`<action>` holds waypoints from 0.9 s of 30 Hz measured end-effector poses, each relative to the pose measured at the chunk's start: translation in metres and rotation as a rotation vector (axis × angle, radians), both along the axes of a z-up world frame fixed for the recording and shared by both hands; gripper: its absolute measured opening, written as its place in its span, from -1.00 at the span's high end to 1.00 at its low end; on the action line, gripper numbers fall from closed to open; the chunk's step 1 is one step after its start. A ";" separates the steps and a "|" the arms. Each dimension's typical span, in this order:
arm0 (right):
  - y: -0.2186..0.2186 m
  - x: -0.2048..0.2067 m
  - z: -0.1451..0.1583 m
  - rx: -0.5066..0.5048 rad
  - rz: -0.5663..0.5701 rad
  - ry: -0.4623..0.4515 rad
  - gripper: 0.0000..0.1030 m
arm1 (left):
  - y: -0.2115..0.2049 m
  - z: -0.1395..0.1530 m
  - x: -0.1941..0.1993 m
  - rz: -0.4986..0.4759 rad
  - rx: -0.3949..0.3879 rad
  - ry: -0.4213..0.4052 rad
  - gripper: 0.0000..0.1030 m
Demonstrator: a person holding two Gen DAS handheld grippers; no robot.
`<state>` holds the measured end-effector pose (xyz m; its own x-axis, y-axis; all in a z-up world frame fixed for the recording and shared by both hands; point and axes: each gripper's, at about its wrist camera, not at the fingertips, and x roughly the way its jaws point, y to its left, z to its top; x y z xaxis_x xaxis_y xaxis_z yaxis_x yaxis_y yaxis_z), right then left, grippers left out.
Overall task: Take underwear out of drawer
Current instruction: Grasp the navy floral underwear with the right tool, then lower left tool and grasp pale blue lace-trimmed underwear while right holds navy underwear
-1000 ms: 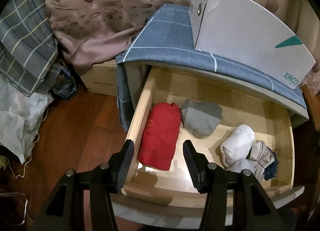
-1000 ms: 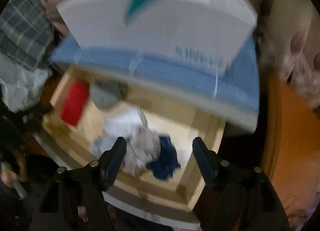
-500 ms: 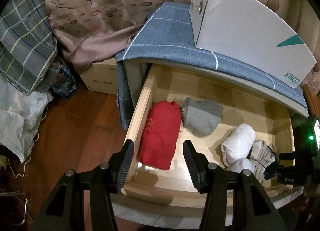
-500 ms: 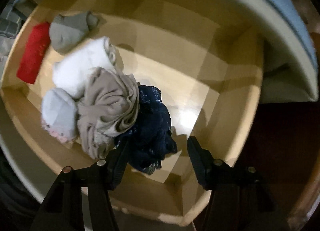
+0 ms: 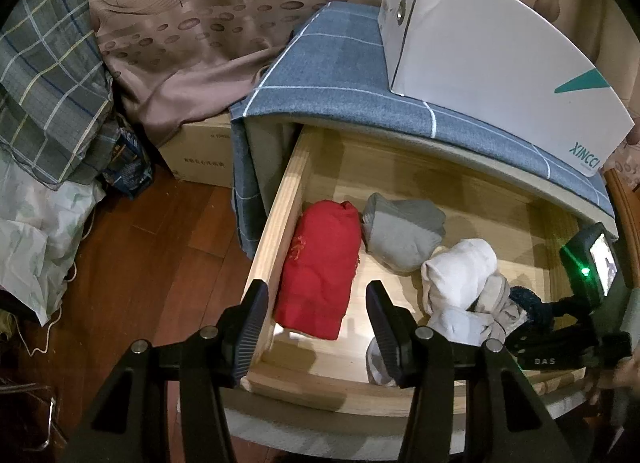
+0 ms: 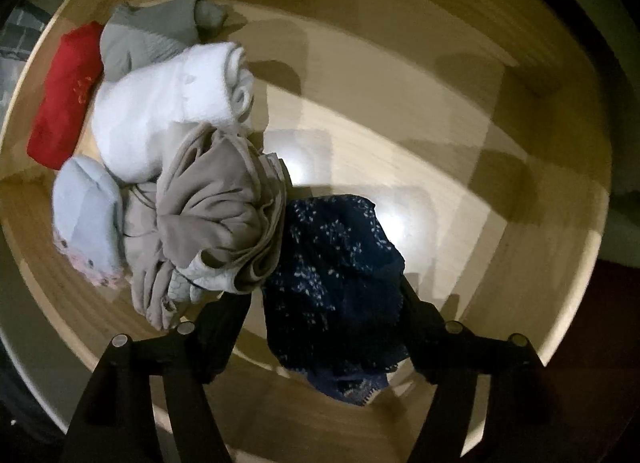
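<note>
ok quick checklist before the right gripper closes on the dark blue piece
1. Drawer open: ok.
2. Right gripper jaws just opening, astride the dark blue underwear: ok.
3. Pads pressing on it: cannot tell.
4. Beige garment clear of the left finger: not ok, it lies against it.
5. Left gripper open, empty, out of the way over the red garment: ok.

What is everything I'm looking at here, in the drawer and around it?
drawer: one, pale wood, pulled open
red garment: one, drawer's left side
grey bundle: one, beside the red
white roll: one, middle
pale blue piece: one, near front
beige garment: one, crumpled
navy speckled garment: one, between the right jaws
white box: one, on blue checked cloth
cardboard box: one, floor
left hand-held gripper: open, nothing held
right hand-held gripper: open, jaws just widened
</note>
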<state>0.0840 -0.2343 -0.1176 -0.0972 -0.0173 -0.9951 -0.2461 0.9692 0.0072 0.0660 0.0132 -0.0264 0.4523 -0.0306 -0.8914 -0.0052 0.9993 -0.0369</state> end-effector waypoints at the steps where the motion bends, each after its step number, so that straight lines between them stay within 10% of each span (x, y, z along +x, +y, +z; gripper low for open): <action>1: -0.002 0.002 -0.002 -0.005 0.001 0.007 -0.33 | 0.000 0.000 0.000 0.000 -0.002 0.001 -0.01; 12: -0.030 -0.009 -0.009 -0.008 -0.087 0.052 0.32 | -0.001 -0.001 0.001 -0.003 -0.001 0.007 -0.01; 27: -0.068 -0.066 0.006 0.024 -0.227 0.019 0.47 | -0.019 -0.012 0.004 -0.128 -0.015 0.080 -0.02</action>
<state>0.0185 -0.3025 -0.1117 -0.1147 0.0306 -0.9929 -0.0217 0.9992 0.0333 0.0700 -0.0053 -0.0386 0.3715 -0.0968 -0.9234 0.1191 0.9913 -0.0560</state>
